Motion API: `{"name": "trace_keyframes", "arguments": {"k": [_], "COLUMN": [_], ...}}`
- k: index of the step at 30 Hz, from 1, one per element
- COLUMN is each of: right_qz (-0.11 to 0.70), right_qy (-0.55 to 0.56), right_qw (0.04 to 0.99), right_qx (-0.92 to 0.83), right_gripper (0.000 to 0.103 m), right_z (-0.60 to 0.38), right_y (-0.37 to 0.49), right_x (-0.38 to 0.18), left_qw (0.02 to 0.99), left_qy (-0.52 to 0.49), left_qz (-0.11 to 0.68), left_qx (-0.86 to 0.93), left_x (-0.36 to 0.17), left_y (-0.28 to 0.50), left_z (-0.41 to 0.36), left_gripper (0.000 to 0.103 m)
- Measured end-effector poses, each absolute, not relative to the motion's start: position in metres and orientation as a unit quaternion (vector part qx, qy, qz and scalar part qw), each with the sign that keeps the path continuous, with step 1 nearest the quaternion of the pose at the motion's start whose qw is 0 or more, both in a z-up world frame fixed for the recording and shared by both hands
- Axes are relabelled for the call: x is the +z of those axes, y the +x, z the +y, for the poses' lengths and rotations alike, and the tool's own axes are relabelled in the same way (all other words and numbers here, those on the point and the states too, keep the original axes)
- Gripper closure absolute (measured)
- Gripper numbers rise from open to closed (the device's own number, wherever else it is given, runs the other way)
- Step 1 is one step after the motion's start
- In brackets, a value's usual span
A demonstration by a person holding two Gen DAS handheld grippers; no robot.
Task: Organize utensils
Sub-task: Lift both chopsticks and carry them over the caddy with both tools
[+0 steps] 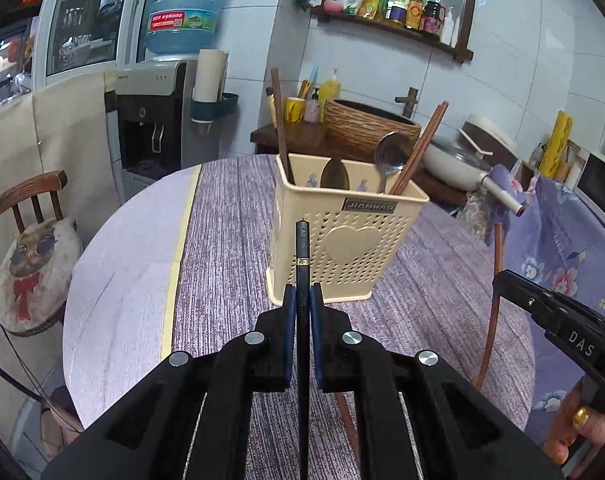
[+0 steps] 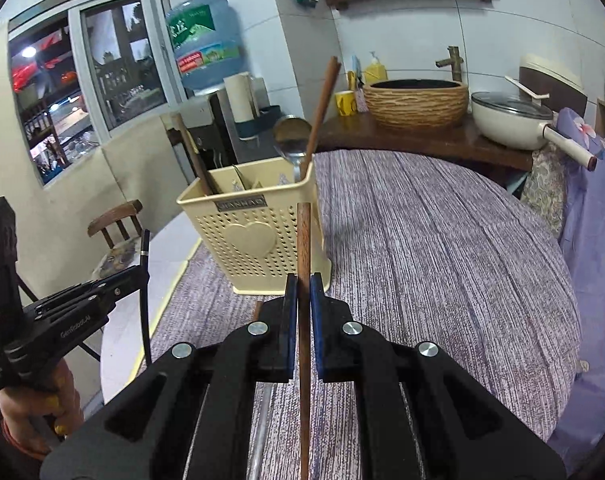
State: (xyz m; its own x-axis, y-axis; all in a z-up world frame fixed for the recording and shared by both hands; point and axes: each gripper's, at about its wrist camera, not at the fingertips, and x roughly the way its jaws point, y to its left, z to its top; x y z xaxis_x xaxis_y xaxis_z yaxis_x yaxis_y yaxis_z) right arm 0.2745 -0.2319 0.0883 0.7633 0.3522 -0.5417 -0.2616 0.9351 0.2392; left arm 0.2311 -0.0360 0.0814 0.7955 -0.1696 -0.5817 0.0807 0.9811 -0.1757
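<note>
My left gripper (image 1: 302,296) pinches a black chopstick (image 1: 302,252); my right gripper (image 2: 302,286) pinches a brown wooden chopstick (image 2: 303,240). Both point toward the cream perforated plastic utensil holder (image 1: 342,248), standing on the purple-clothed round table (image 1: 222,240) and holding spoons and chopsticks.

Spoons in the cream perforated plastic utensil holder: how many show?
2. A shiny steel spoon stands toward the right of the cream plastic holder, beside brown wooden chopsticks; a darker metal spoon stands near its middle. Shorter ones may be hidden below the rim.
</note>
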Motion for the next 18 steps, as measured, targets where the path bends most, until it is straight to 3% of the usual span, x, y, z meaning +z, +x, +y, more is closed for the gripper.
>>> {"name": "trace_keyframes", "arguments": {"k": [18], "right_qz": [0.275], "right_qy": [0.063], "right_qw": [0.937], "right_qx": [0.205], "right_gripper": [0.095], "right_z": [-0.239], "right_y": [0.251], "right_x": [0.131], "left_qw": [0.954], "left_qy": [-0.059], "left_qz": [0.279], "left_qx": [-0.098], "left_x": [0.117], "left_y": [0.214], "left_z": [-0.031], "left_gripper": [0.095]}}
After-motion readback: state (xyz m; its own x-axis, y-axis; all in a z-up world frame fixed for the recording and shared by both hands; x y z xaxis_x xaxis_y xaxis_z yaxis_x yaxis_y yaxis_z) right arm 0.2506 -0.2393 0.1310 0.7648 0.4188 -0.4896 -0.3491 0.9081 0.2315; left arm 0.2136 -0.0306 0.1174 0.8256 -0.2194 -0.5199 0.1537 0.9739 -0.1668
